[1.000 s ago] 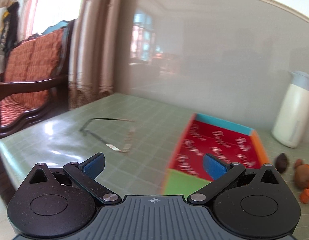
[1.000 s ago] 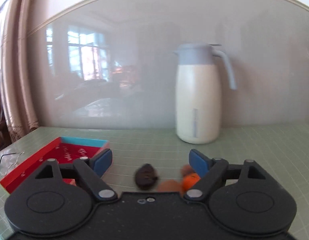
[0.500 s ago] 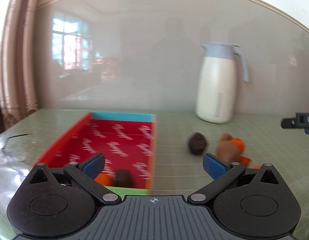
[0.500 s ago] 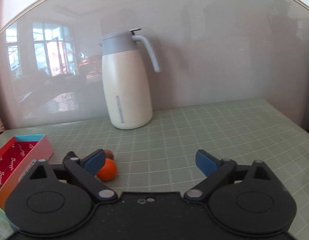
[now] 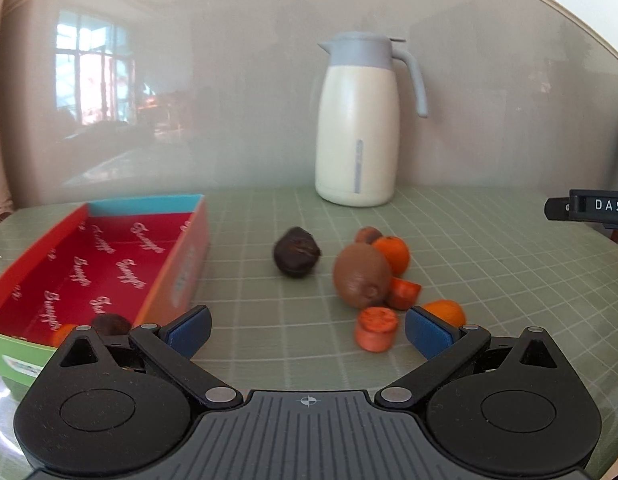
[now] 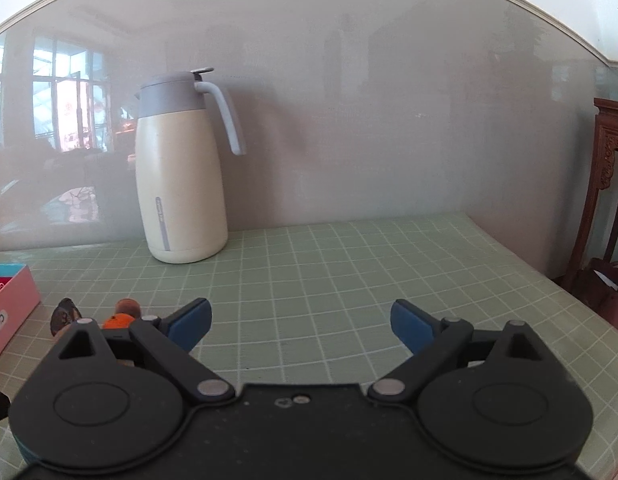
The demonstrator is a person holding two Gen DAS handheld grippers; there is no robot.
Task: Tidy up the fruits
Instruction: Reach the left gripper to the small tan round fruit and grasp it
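Observation:
In the left wrist view my left gripper [image 5: 307, 330] is open and empty above the green table. Ahead of it lie a dark passion fruit [image 5: 296, 257], a brown kiwi [image 5: 362, 274], an orange [image 5: 393, 254], a second orange [image 5: 445, 312] and carrot pieces [image 5: 376, 327]. A red box [image 5: 109, 256] at the left holds a dark fruit [image 5: 111, 324] and an orange piece [image 5: 65, 333]. My right gripper [image 6: 301, 322] is open and empty over bare table; the fruit shows at its left [image 6: 121, 318].
A cream thermos jug [image 5: 357, 128] stands by the back wall, also in the right wrist view [image 6: 179, 176]. The other gripper's body [image 5: 589, 208] shows at the right edge. A wooden chair [image 6: 609, 208] stands past the table's right edge.
The left gripper has swung right from the glasses and box to face the loose fruit. The right gripper has swung right, away from the fruit. Both stayed open.

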